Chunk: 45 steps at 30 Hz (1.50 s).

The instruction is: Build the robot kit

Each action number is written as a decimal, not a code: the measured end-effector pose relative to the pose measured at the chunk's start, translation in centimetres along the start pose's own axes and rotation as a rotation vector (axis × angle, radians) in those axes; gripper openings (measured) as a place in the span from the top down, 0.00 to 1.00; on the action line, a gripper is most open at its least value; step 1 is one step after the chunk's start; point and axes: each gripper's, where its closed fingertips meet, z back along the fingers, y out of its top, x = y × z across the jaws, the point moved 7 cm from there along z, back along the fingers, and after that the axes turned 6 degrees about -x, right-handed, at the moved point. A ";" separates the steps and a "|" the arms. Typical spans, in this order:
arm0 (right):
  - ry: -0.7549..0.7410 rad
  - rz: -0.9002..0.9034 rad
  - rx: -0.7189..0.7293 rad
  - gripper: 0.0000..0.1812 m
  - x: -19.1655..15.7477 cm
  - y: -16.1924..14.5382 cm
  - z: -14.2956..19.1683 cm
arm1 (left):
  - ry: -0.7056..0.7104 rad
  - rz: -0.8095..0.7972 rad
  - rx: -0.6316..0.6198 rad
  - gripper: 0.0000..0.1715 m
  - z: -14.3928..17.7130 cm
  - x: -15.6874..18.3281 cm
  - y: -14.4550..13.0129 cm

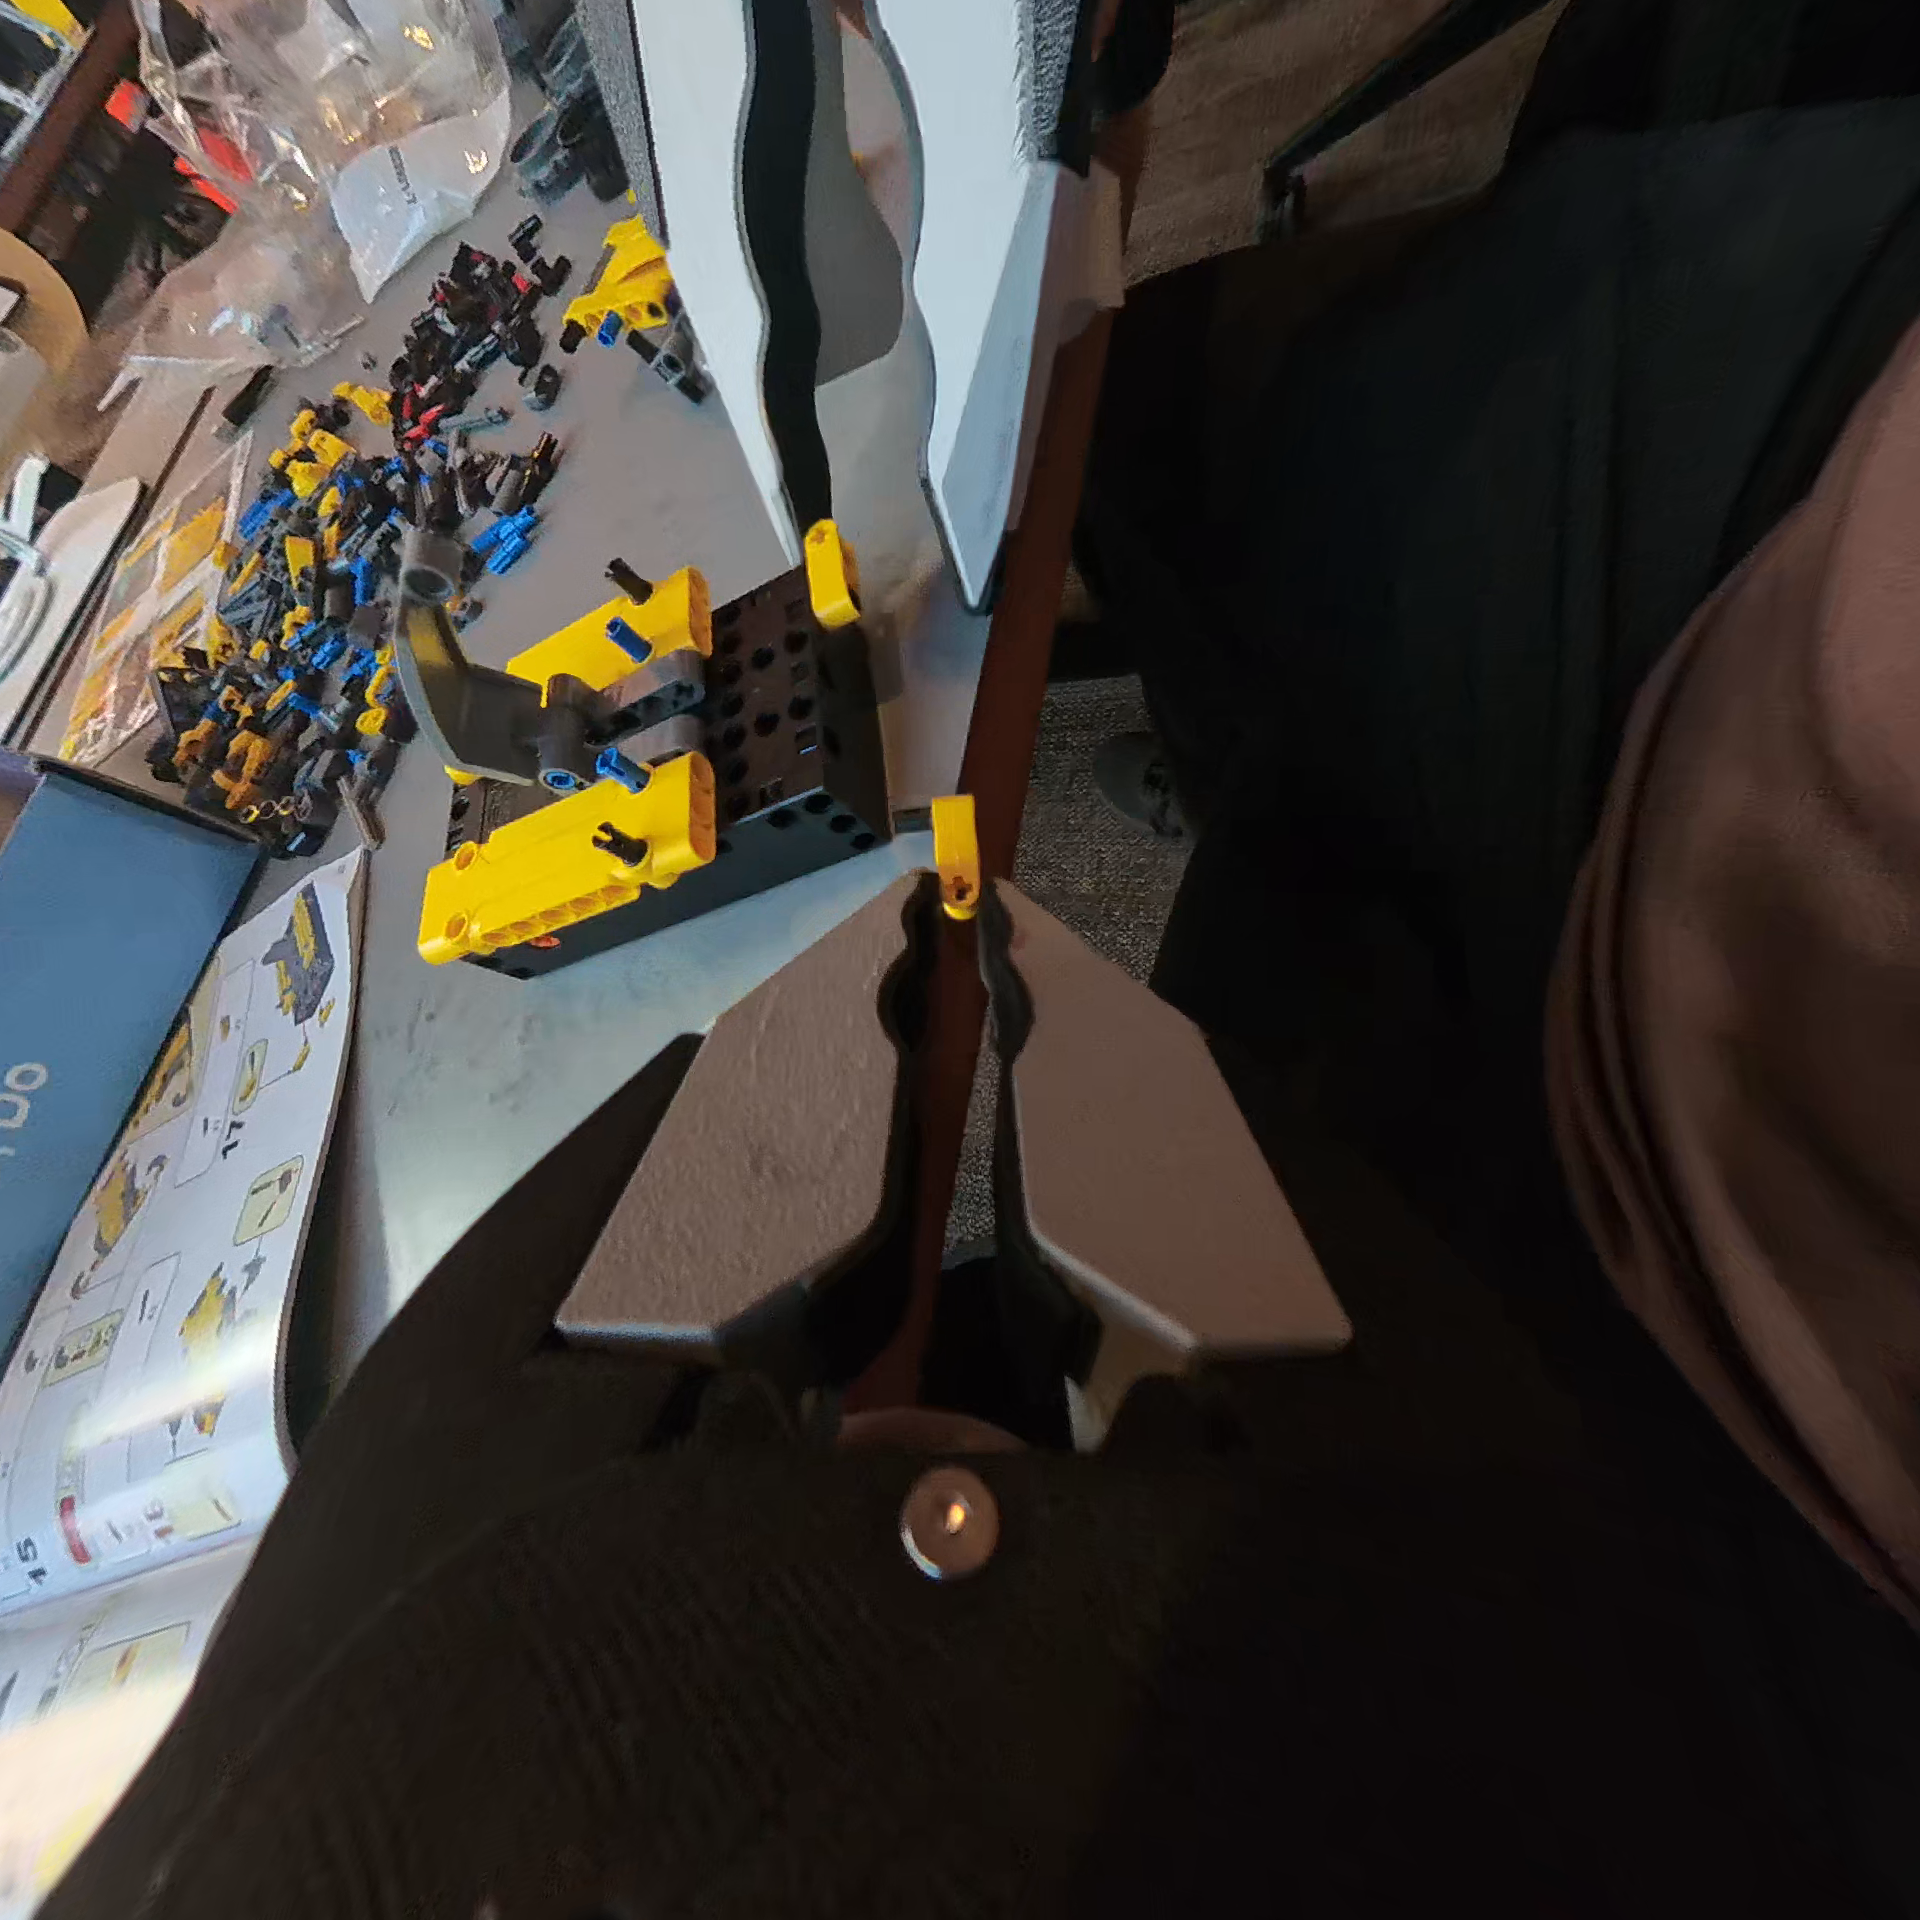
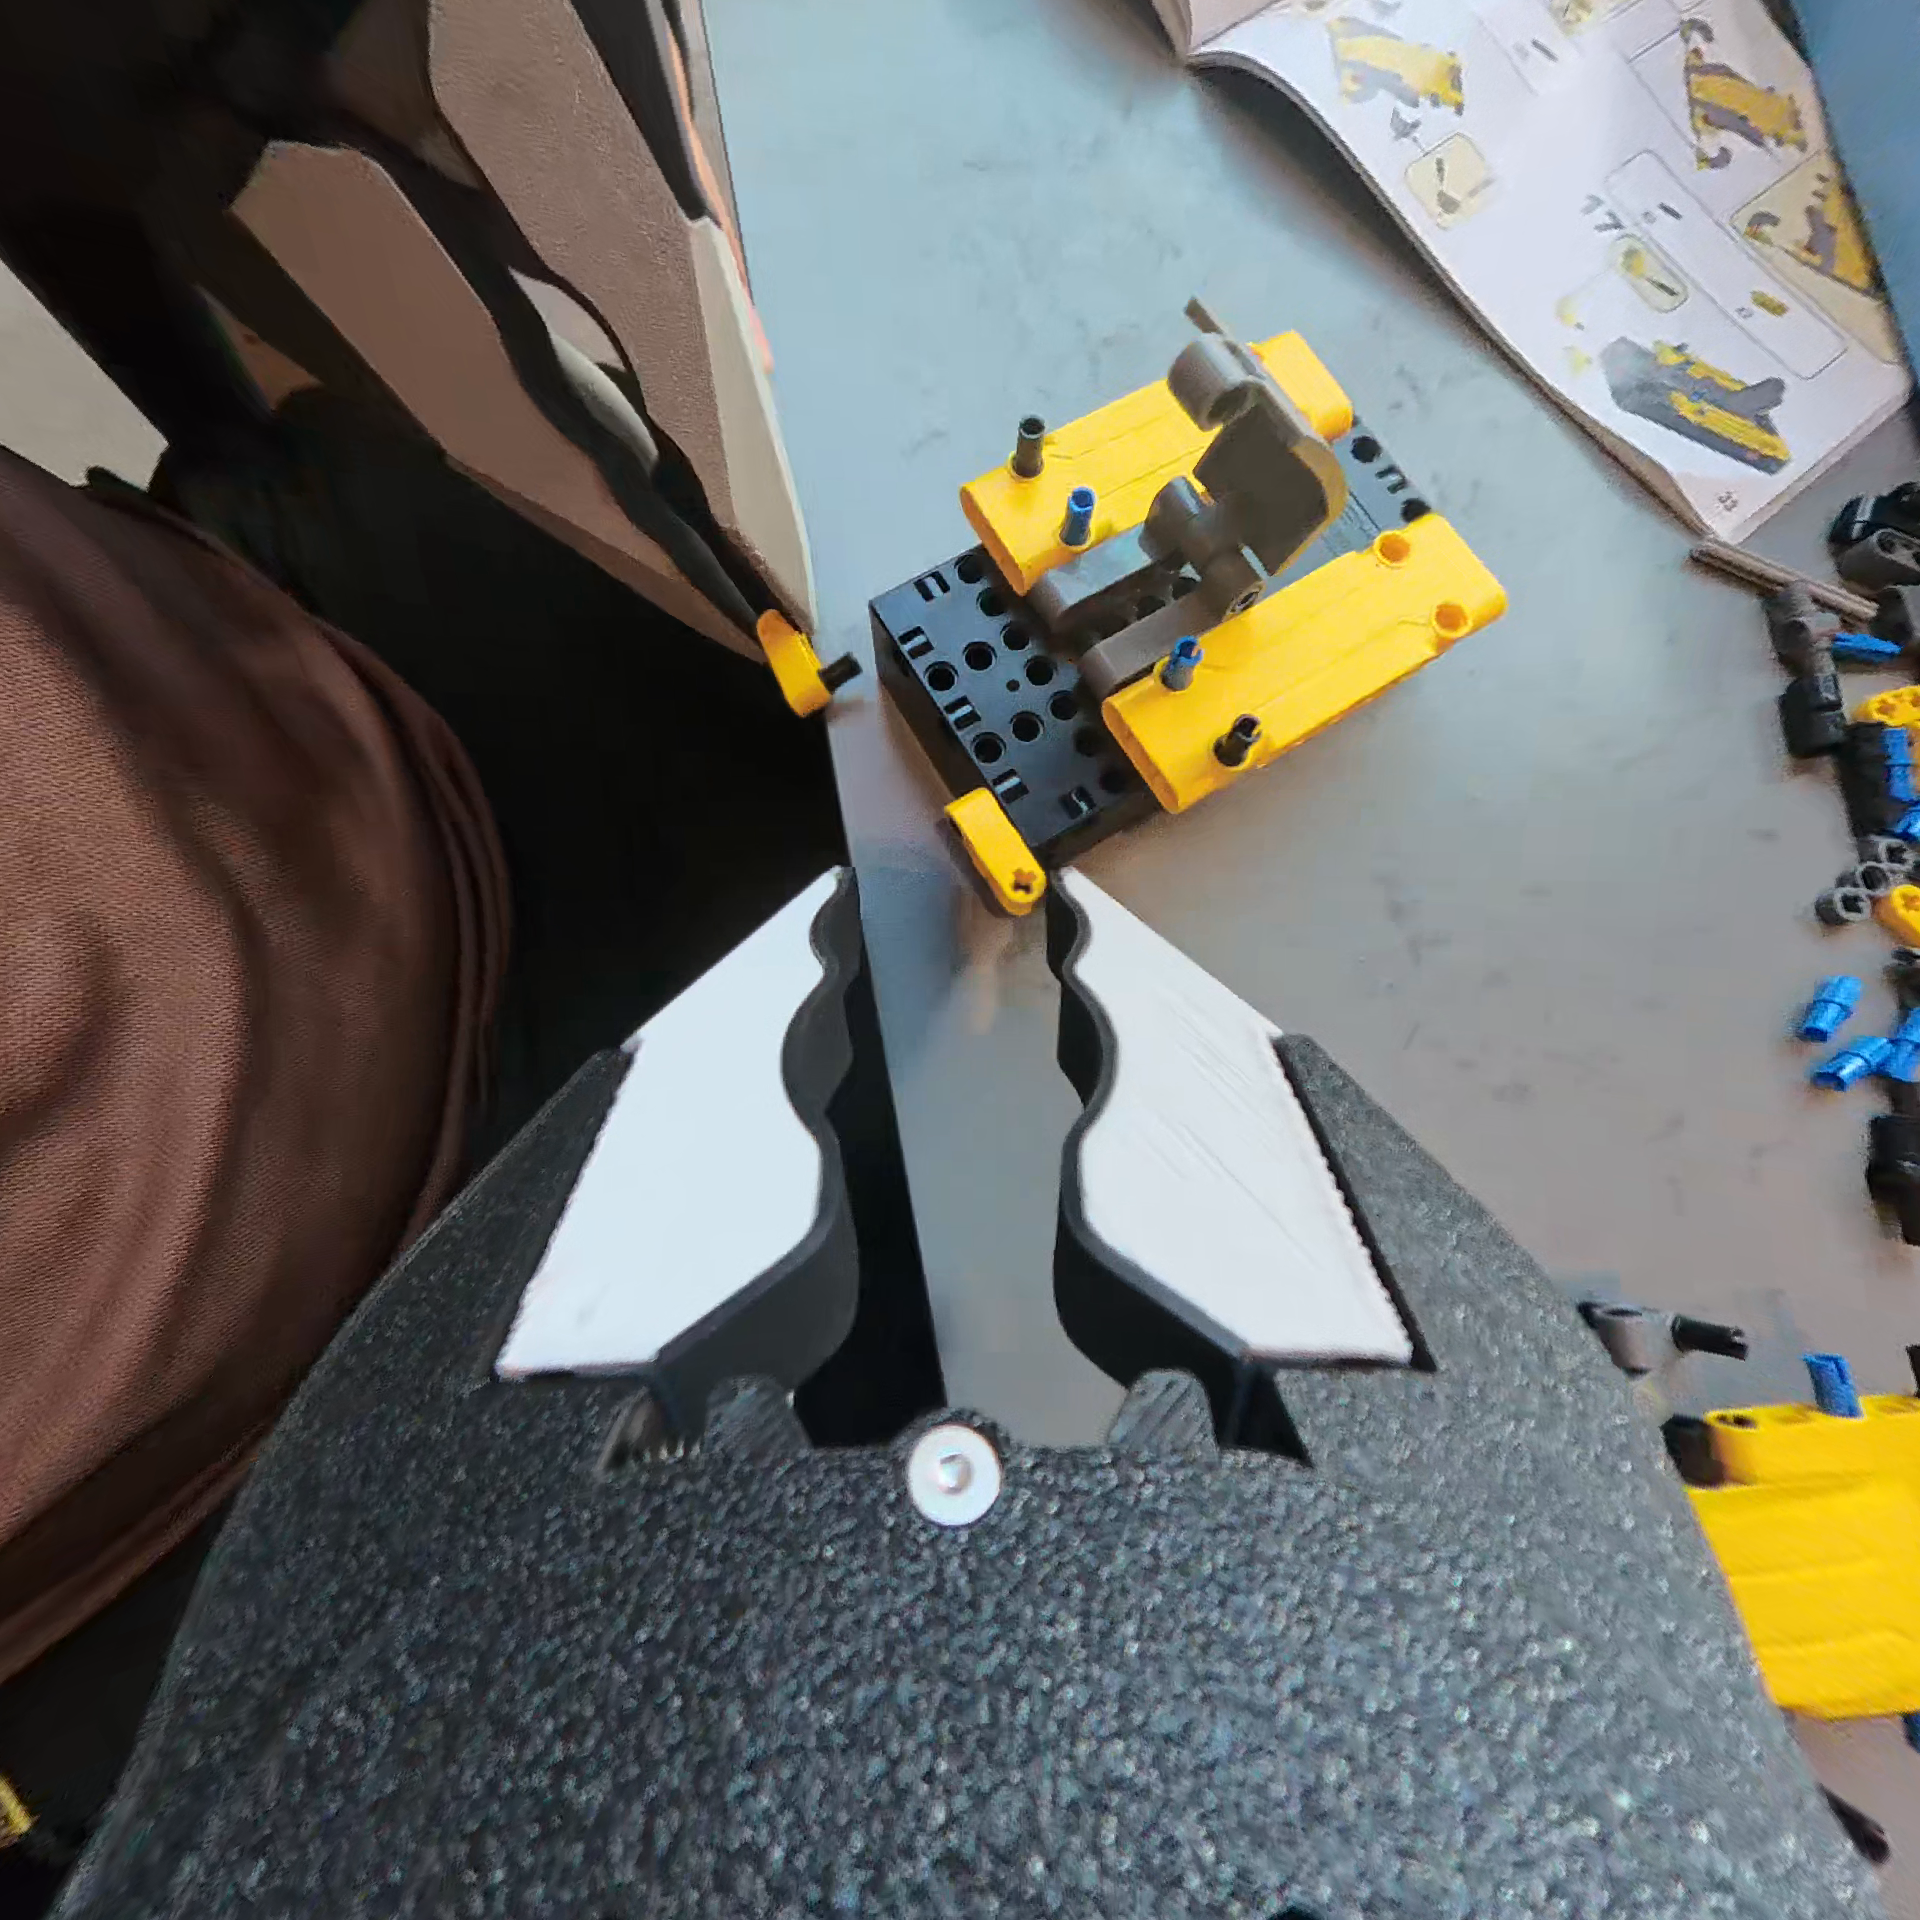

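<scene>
Left wrist view: left gripper [image 1: 961, 894] pinching a yellow connector [image 1: 956, 852] just beside the black-and-yellow model [image 1: 665, 790]; right gripper [image 2: 951, 883] parted, nudging a second yellow connector [image 2: 995, 847] against the model; advise slow, square alignment.

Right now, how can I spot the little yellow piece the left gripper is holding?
Find the black block with yellow beams on the grey table. At the table edge beside it, the left gripper pinches a yellow piece. Unlike its twin lying at the block's corner, it is lifted and has a black pin sticking out.
</scene>
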 end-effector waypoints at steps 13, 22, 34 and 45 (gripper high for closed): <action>-0.046 -0.012 0.089 0.78 0.3 -0.8 0.6 | -0.047 0.046 0.058 0.97 0.4 0.1 -0.2; -0.032 -0.023 0.111 0.77 0.2 -0.6 0.3 | -0.054 0.108 0.112 0.97 0.5 -0.3 0.1; -0.018 -0.038 0.116 0.77 0.2 -0.8 0.0 | -0.046 0.145 0.124 0.98 0.4 -0.3 -0.1; -0.014 -0.013 0.137 0.79 -0.2 -0.7 0.0 | -0.029 0.164 0.128 0.97 0.4 -0.7 0.2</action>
